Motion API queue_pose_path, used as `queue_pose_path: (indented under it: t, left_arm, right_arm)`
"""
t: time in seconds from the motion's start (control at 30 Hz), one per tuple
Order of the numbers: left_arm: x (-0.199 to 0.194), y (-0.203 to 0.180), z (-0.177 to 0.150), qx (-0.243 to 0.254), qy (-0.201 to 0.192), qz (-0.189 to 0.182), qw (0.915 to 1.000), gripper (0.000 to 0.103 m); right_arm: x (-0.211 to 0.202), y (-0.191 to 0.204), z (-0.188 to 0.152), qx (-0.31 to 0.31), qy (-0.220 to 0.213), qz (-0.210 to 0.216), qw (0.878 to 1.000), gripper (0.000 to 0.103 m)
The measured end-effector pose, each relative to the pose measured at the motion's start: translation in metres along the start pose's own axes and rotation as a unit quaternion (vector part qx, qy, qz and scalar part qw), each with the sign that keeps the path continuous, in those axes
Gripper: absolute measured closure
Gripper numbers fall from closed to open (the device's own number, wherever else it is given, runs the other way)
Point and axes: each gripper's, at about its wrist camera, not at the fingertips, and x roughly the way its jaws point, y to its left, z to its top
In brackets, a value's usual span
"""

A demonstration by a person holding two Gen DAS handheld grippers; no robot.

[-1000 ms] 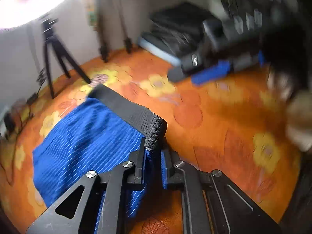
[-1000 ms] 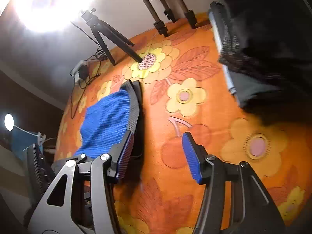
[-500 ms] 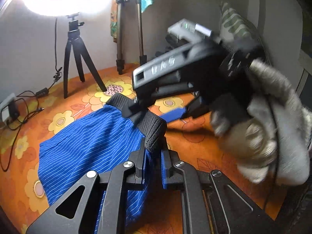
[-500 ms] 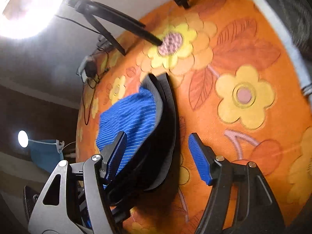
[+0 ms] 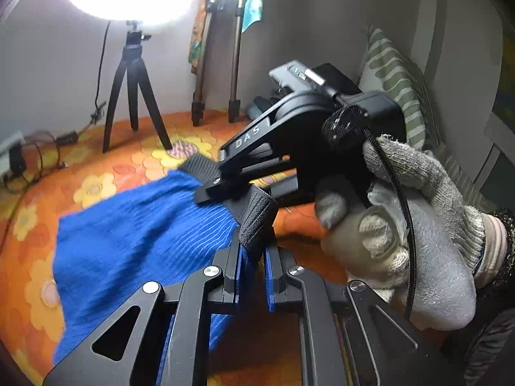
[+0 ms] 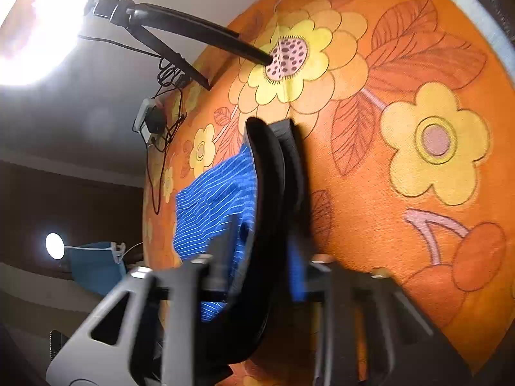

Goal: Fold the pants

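Observation:
Blue striped pants (image 5: 135, 244) with a black waistband (image 5: 257, 218) lie folded on the orange flowered cloth. My left gripper (image 5: 252, 267) is shut on the near end of the waistband. My right gripper (image 5: 225, 186), held in a gloved hand (image 5: 402, 225), reaches onto the waistband further along. In the right wrist view the right gripper (image 6: 257, 263) has its fingers closed around the black waistband (image 6: 270, 199), with the blue fabric (image 6: 215, 206) hanging to the left.
A small black tripod (image 5: 135, 96) with a bright ring light stands at the back, also showing in the right wrist view (image 6: 180, 32). Taller tripod legs (image 5: 219, 64) stand by the wall. Cables and a charger (image 6: 154, 122) lie at the cloth's edge. A striped pillow (image 5: 396, 80) is at right.
My right gripper came in from the right, straddled the waistband while open, and has closed on it. The left gripper kept its hold and lifted slightly.

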Motion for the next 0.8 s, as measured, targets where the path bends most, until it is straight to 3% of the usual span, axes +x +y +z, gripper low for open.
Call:
queue_pose_path:
  t: [0.2, 0.37, 0.53, 0.8]
  left_arm:
    - [-0.004, -0.009, -0.012, -0.028, -0.001, -0.022, 0.9994, 0.093]
    - [-0.021, 0.0, -0.016, -0.052, -0.011, -0.015, 0.9985, 0.093]
    - [-0.049, 0.019, -0.022, -0.086, -0.03, -0.001, 0.9959, 0.093]
    - [-0.076, 0.056, -0.045, -0.141, -0.033, 0.018, 0.9892, 0.093]
  right_arm:
    - [-0.025, 0.031, -0.015, -0.099, -0.036, -0.087, 0.991, 0.095]
    - [-0.019, 0.029, -0.017, -0.082, -0.02, -0.089, 0.992, 0.095]
    - [-0.025, 0.067, -0.024, -0.117, -0.033, -0.086, 0.989, 0.095]
    - [0.011, 0.135, -0.039, -0.187, -0.015, -0.131, 0.974, 0.095]
